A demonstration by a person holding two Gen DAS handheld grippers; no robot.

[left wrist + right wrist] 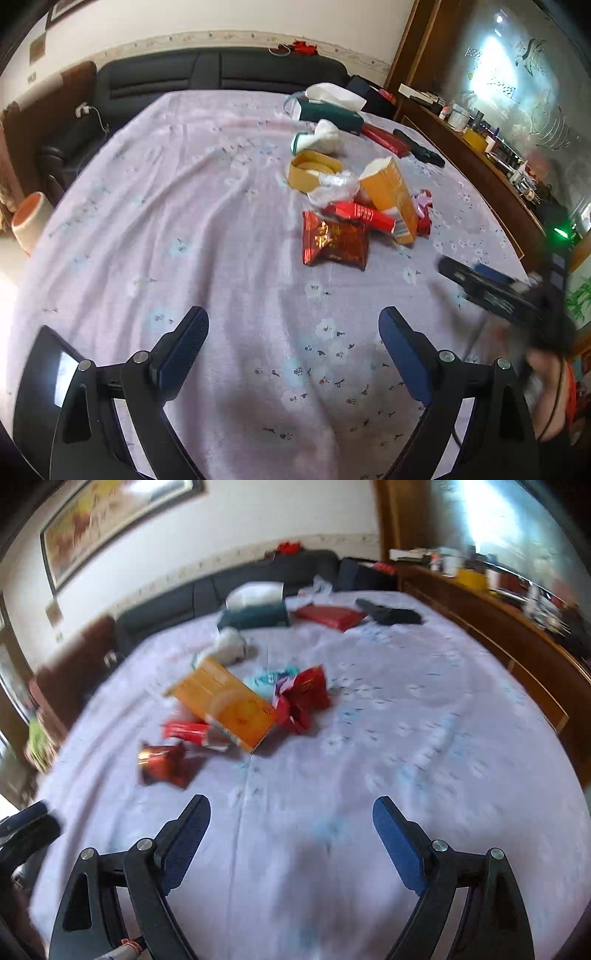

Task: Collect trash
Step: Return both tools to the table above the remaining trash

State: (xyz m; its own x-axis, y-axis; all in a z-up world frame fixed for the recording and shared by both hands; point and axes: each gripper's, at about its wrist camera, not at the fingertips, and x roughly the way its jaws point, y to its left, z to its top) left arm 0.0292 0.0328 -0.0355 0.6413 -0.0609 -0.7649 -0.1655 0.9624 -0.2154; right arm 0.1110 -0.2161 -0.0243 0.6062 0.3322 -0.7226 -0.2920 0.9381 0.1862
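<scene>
A heap of trash lies on the table under a lilac flowered cloth [184, 221]. Nearest is a red snack packet [334, 240], then a red stick wrapper [364, 216], an orange carton [391, 195], clear plastic film [334, 184] and a round yellow tub [312, 170]. My left gripper [293, 325] is open and empty, short of the packet. The right wrist view is blurred; it shows the orange carton [225, 705], the red packet [160, 764] and another red wrapper [304, 698]. My right gripper [291, 812] is open and empty above bare cloth [406, 720]. It also shows in the left wrist view [487, 288].
A dark green tissue box [328, 110], a red box [384, 138] and a black object [419, 147] lie at the table's far side. A dark sofa [221, 72] stands behind. A wooden sideboard [480, 158] with clutter runs along the right. A white bin [31, 221] stands at left.
</scene>
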